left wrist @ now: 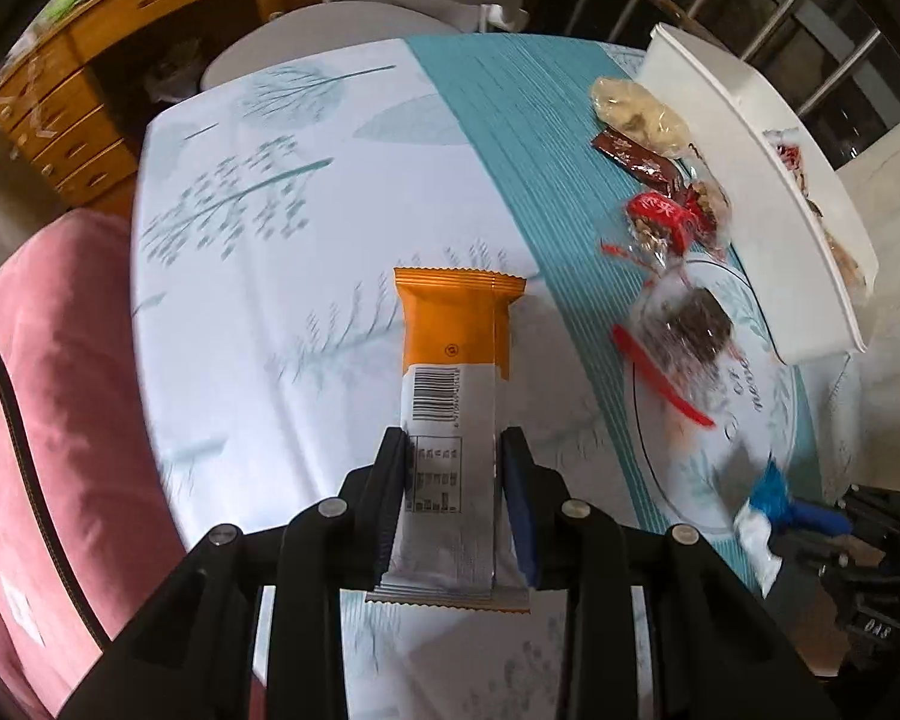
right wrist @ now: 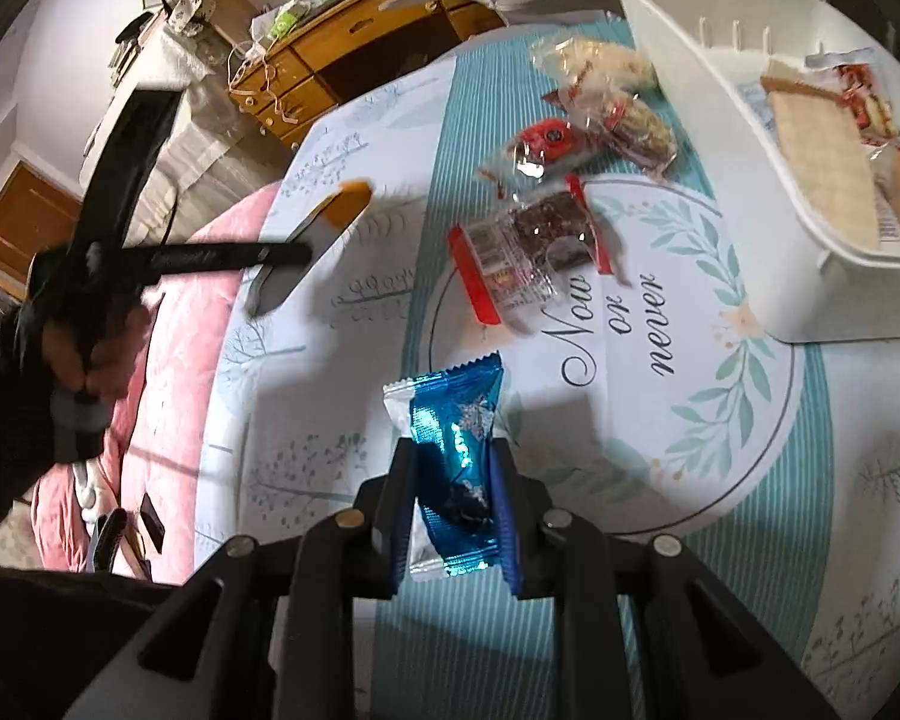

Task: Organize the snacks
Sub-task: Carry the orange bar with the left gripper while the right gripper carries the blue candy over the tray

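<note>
With the left gripper [left wrist: 453, 450] pinching the long orange-and-white foil snack bar [left wrist: 453, 372] and the right gripper [right wrist: 453, 456] clamping the shiny blue foil packet [right wrist: 459, 468] only by their lower ends, either slippery wrapper is risking sliding out before reaching the white plastic bin [right wrist: 720, 90].

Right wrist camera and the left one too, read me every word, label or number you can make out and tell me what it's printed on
"Now or never": on the tablecloth, inside its leaf wreath.
Barcode and print on the orange and white snack packet in the left gripper: too small to read.
Blue snack packet in the right gripper: no readable text.
Red label on a clear wrapper: blurred.

Black tongs [left wrist: 453, 450], blue pad, silver pivot screws; dark sleeve.
</note>
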A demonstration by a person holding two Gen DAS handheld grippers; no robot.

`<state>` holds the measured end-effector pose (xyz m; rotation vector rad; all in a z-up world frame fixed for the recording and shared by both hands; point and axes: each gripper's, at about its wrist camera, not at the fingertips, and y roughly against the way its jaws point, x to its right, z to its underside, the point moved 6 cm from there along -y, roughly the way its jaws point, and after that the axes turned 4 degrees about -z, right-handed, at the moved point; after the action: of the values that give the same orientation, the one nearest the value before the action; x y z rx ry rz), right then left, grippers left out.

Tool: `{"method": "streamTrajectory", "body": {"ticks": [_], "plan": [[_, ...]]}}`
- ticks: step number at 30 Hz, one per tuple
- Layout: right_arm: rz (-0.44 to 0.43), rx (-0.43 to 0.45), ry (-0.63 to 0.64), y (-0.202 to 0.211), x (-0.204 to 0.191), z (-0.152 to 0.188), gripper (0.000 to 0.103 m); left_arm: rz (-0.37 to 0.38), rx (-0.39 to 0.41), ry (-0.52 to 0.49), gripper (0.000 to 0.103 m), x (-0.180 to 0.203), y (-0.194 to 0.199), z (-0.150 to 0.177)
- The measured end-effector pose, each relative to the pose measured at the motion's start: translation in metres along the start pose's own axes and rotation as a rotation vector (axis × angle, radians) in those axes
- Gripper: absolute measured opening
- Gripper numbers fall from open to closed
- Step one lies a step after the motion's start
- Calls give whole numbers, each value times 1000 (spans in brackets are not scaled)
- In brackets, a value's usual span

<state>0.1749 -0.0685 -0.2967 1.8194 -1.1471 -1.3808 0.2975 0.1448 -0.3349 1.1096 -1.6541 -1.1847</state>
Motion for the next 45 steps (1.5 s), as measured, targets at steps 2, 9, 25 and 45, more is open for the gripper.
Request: {"method": "streamTrajectory", "body": {"ticks": [2,9,25,45], "plan": [[5,26,-10,7,-4,1,23,-4,23,18,30,4,17,9],[65,123,-73,38,-17,26,23,31,64,133,30,6,73,59],[134,295,-181,121,-12,39,23,105,192,193,30,76,170,96],[72,221,-98,188,112,-31,23,233,244,247,30,259,158,-2]]}}
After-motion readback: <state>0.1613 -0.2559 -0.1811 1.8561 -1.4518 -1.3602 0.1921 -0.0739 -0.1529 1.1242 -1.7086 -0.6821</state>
